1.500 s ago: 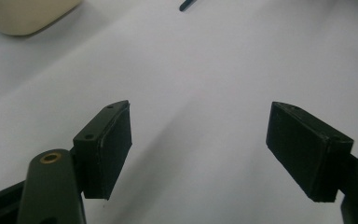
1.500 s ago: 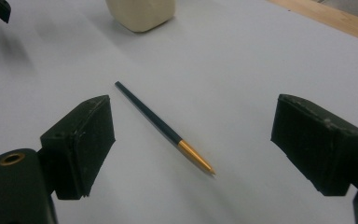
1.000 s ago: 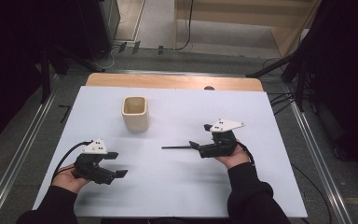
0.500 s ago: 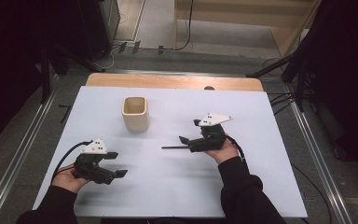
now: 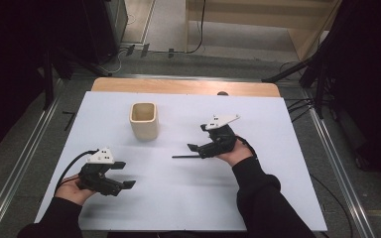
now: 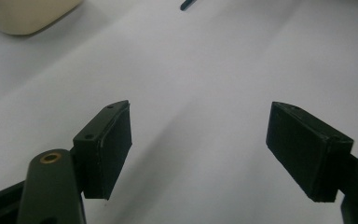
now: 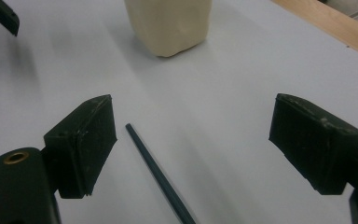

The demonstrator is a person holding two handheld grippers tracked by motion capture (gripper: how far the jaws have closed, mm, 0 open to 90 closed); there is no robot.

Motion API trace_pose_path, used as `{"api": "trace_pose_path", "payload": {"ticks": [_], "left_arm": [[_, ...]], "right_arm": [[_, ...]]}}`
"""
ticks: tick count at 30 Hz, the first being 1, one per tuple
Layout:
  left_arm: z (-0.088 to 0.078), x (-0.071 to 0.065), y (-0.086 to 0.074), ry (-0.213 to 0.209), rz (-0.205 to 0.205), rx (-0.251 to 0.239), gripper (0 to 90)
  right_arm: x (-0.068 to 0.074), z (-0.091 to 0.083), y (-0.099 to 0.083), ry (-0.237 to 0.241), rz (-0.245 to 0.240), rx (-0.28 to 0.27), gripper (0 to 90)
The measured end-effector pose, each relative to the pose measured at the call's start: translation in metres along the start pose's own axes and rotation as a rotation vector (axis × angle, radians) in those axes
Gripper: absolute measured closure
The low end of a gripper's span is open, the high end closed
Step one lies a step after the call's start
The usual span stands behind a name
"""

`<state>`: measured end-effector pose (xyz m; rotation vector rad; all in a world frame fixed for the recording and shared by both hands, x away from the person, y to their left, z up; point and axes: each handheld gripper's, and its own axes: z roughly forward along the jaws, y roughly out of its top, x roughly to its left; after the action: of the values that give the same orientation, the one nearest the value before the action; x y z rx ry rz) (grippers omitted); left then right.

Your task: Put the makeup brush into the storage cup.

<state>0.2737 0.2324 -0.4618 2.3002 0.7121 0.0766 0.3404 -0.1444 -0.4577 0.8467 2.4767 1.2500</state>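
- Pencil (image 7: pixel 156 176) lies flat on the white table (image 5: pixel 278 198), between the right gripper's (image 5: pixel 204 148) spread jaws and much closer to its left jaw, pointing toward the cream cup (image 5: pixel 143 120) ahead.
- Off-centre closing could make the near jaw shove or roll the thin pencil sideways instead of pinching it.
- Right gripper holds nothing; whether it touches the pencil is unclear.
- Left gripper (image 5: pixel 123 174), well apart from the pencil, hangs wide open and empty.

Grey floor (image 5: pixel 168 22) with cables, dark surroundings, pale wooden shelf (image 5: pixel 258 20) beyond the white-topped table (image 5: pixel 287 198).
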Motion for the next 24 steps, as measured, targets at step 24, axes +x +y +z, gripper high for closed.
{"api": "trace_pose_path", "payload": {"ticks": [24], "left_arm": [[0.001,0.000,0.000,0.000,0.000,0.002,23.0]], "right_arm": [[-0.026,-0.006,0.016,0.248,-0.246,0.125,16.4]]}}
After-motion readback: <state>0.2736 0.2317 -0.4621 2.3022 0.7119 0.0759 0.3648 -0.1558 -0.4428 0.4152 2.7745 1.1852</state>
